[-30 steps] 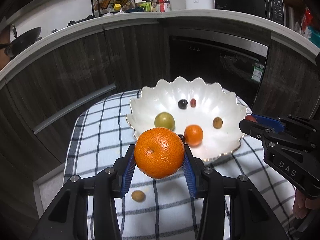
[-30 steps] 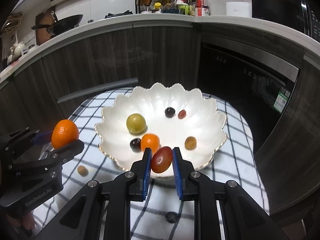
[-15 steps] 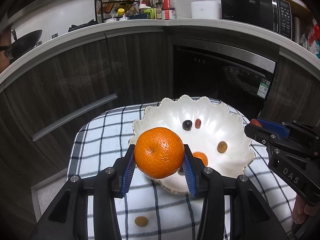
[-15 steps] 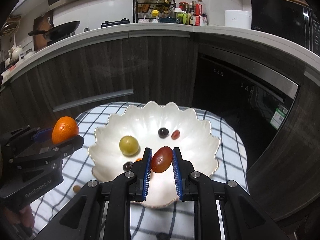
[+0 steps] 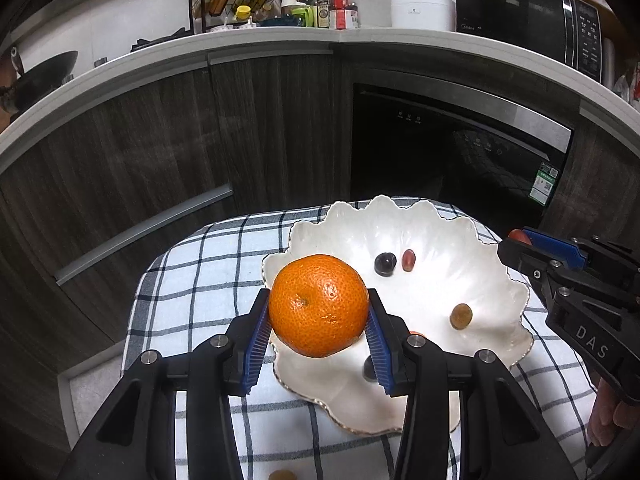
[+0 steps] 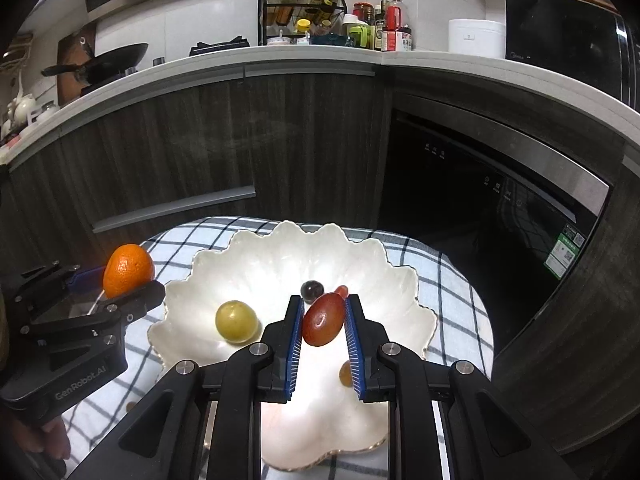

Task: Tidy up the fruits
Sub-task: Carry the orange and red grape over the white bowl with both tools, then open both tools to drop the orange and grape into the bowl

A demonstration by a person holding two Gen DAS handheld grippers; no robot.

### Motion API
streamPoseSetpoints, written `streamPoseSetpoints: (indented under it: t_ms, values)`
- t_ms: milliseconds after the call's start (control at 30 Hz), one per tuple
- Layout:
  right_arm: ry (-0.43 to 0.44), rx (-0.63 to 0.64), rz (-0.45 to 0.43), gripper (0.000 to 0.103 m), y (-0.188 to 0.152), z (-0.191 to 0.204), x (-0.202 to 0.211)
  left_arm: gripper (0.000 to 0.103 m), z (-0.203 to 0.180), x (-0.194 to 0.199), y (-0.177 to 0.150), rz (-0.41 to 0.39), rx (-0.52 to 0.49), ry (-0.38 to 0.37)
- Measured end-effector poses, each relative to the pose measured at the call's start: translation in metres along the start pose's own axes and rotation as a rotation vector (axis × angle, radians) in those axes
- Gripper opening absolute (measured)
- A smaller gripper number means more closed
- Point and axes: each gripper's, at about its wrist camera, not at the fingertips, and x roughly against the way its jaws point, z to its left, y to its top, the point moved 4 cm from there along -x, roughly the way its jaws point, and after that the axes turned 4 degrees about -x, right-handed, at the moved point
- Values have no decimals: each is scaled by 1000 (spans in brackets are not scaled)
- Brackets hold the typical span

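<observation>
My left gripper [image 5: 318, 336] is shut on a large orange [image 5: 318, 305] and holds it above the near left rim of the white scalloped bowl [image 5: 492, 276]. My right gripper [image 6: 322, 336] is shut on a red oval fruit [image 6: 323, 319] above the middle of the bowl [image 6: 404, 280]. In the bowl lie a dark grape [image 5: 385, 263], a small red fruit [image 5: 408, 259], a brown fruit [image 5: 461, 316] and a yellow-green fruit [image 6: 236, 320]. In the right wrist view the left gripper with the orange [image 6: 128, 270] is at the left.
The bowl stands on a small table with a blue-checked cloth [image 5: 200, 280]. A small brown fruit [image 5: 282, 475] lies on the cloth at the near edge. Dark cabinets [image 5: 120, 168] and a built-in appliance [image 5: 460, 152] stand close behind the table.
Both grippers have moved forward over the bowl with their fruits still held. The loose brown fruit on the cloth has slid toward the bottom of the left wrist view.
</observation>
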Motion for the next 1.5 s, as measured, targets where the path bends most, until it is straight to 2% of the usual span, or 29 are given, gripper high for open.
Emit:
streamPoseSetpoints:
  t_ms: [533,1167,1233,1300,1367,1500]
  values:
    - [-12,3,25,22,4,-6,-29,44,8,-34,3,32,5,-4]
    - [-25,18,49,22,0,-2,-48,46,11,-52,-4,73,0,-17]
    - [-29,15,49,23,-1,-3,-48,50,10,-52,-5,65,-10,-12]
    - [-39,16,49,23,-1,-3,-48,65,9,-46,-3,30,-26,3]
    - [-41,19,53,23,-2,-4,-49,71,8,-43,-1,12,-34,12]
    - [-48,15,62,25,-3,-6,-49,73,10,-43,0,16,-28,17]
